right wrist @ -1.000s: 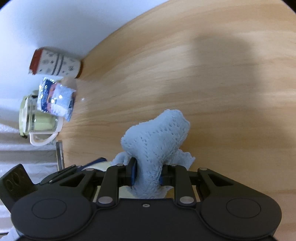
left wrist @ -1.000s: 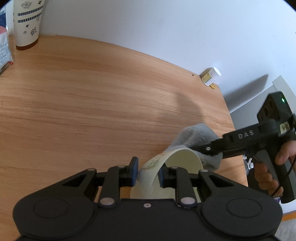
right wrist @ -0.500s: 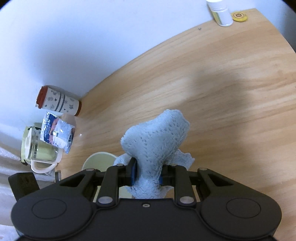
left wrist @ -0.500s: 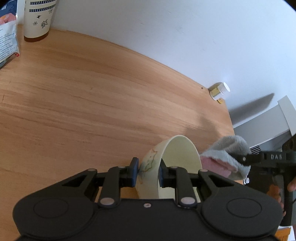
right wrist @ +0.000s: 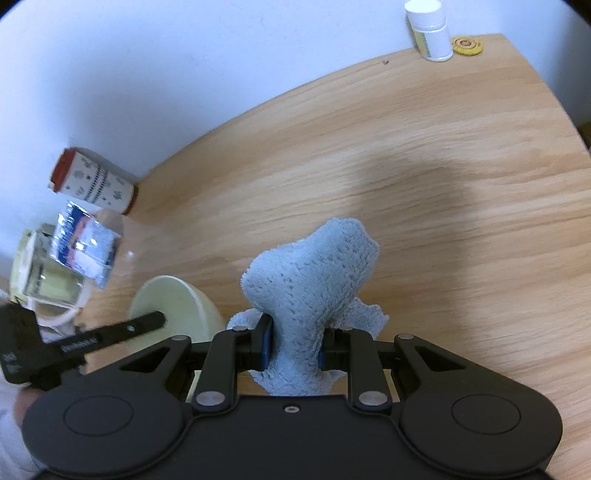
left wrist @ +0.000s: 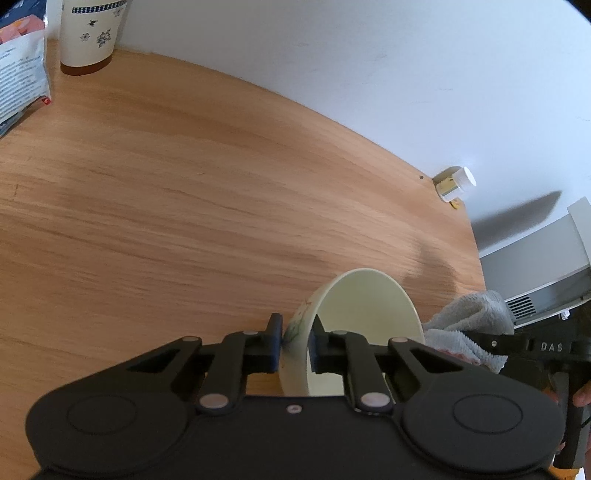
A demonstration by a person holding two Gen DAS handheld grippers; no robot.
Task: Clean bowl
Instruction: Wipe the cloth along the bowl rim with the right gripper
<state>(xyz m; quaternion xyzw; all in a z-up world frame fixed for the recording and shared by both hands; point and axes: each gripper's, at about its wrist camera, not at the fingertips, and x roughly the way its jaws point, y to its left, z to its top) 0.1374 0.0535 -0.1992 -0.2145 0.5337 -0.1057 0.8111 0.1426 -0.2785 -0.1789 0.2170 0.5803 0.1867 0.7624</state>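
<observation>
My left gripper (left wrist: 295, 345) is shut on the rim of a cream bowl (left wrist: 364, 325) and holds it tilted above the wooden table (left wrist: 184, 206), its opening turned to the right. My right gripper (right wrist: 295, 347) is shut on a light blue-grey cloth (right wrist: 314, 273), which sticks up between the fingers. In the left wrist view the cloth (left wrist: 469, 325) sits just right of the bowl, apart from it. In the right wrist view the bowl (right wrist: 173, 306) shows at the lower left with the left gripper's finger (right wrist: 122, 332) across it.
A patterned cup (left wrist: 92, 33) and a snack packet (left wrist: 18, 62) stand at the table's far left by the wall. A glass jug (right wrist: 40, 284) is beside them. A small white bottle (right wrist: 430, 29) and a yellow disc (right wrist: 468, 45) sit at the far right corner.
The cloth has come out of the bowl and drawn back to the right of it. The bowl has been lifted and both grippers sit higher above the table.
</observation>
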